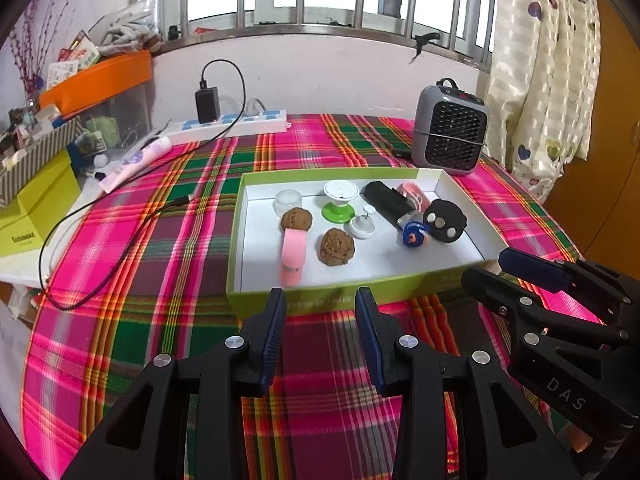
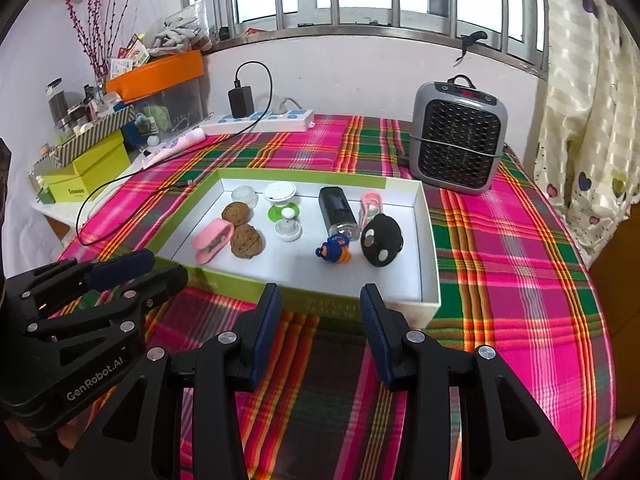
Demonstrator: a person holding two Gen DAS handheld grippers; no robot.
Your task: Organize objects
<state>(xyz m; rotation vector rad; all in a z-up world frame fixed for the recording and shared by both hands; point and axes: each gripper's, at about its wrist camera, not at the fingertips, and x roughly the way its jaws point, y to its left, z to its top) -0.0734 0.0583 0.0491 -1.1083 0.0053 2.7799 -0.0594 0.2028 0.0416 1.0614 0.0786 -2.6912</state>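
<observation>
Both wrist views are aimed forward and downward along their own fingers [image 1: 276, 320] from just short of the green box [image 1: 320, 294], left of centre and right of centre respectively, with box, heater [image 2: 458, 136] and window shared.
</observation>
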